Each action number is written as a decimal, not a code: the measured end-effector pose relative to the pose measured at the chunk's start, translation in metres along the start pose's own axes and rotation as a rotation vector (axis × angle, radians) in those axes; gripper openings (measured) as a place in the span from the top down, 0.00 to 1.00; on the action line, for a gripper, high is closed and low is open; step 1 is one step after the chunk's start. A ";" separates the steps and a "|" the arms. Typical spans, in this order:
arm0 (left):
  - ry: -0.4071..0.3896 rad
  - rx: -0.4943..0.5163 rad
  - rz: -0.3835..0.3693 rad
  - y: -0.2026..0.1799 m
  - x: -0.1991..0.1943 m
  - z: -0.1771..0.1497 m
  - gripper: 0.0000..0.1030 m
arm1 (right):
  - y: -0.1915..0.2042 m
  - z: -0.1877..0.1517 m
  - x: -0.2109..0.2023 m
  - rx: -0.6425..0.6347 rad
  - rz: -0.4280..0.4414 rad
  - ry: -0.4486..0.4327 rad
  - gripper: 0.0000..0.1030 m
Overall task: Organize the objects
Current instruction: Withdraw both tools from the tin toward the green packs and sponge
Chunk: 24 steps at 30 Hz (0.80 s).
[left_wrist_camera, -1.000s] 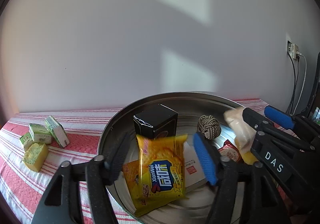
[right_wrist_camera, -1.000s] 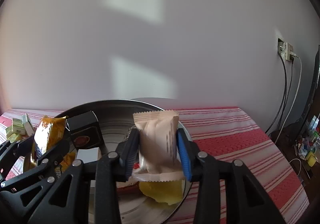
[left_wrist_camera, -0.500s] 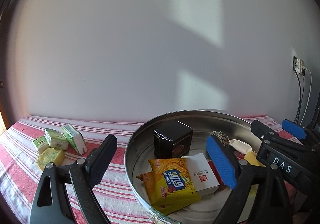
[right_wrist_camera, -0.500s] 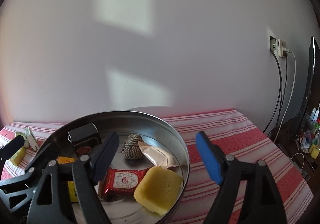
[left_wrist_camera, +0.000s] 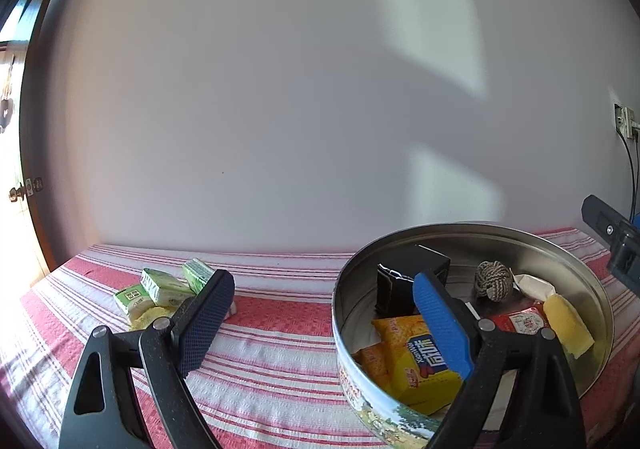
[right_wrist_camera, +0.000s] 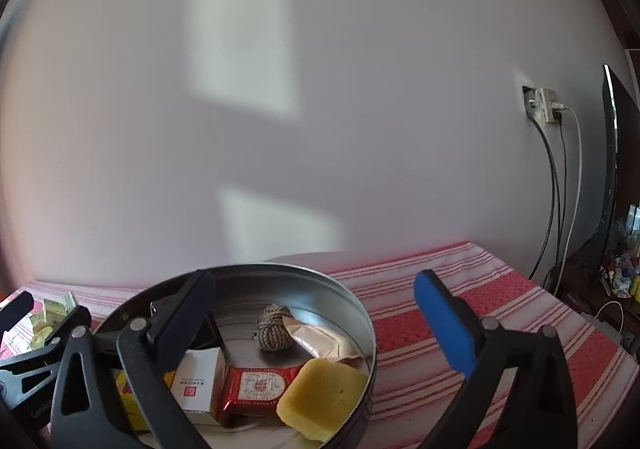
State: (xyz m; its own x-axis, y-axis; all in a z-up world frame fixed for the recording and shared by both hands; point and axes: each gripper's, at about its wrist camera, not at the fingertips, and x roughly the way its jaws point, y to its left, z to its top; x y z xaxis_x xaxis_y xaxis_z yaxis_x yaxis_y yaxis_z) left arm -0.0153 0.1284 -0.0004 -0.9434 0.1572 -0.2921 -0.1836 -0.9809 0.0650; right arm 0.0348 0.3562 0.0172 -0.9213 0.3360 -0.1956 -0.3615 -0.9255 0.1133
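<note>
A round metal tin (left_wrist_camera: pixel 472 227) stands on the striped cloth. Inside it lie a yellow snack packet (left_wrist_camera: pixel 416 365), a black box (left_wrist_camera: pixel 400 285), a twine ball (right_wrist_camera: pixel 273 327), a beige packet (right_wrist_camera: pixel 320 341), a red packet (right_wrist_camera: pixel 260 385), a yellow block (right_wrist_camera: pixel 324 397) and a white box (right_wrist_camera: pixel 198 377). My left gripper (left_wrist_camera: pixel 324 325) is open and holds nothing, its blue finger above the tin's left side. My right gripper (right_wrist_camera: pixel 316 317) hangs over the tin's (right_wrist_camera: pixel 280 267) right half with its jaws opening and nothing between the pads.
Several small green packets (left_wrist_camera: pixel 160 289) sit on the cloth left of the tin, partly behind my left finger. A wall runs close behind the table. A wall socket (right_wrist_camera: pixel 546 105) with hanging cables and a dark screen edge (right_wrist_camera: pixel 612 169) stand at the far right.
The left gripper let go of the yellow snack packet, which now lies in the tin, and swung left. The right gripper released the beige packet beside the twine ball and spread wider.
</note>
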 end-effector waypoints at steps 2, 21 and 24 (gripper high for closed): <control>0.016 -0.006 -0.009 0.005 0.001 -0.001 0.10 | -0.001 -0.002 -0.002 0.009 -0.023 -0.018 0.00; 0.036 -0.039 0.010 0.092 -0.002 -0.008 0.10 | 0.040 -0.007 -0.042 0.048 -0.102 -0.066 0.00; 0.046 -0.050 0.033 0.111 0.003 -0.009 0.10 | 0.061 -0.009 -0.047 0.011 -0.094 -0.065 0.00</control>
State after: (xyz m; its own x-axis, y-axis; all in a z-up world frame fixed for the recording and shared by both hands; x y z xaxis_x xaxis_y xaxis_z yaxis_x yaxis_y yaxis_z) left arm -0.0356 0.0192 -0.0023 -0.9348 0.1208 -0.3340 -0.1377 -0.9901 0.0274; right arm 0.0576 0.2822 0.0247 -0.8907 0.4317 -0.1425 -0.4476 -0.8877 0.1083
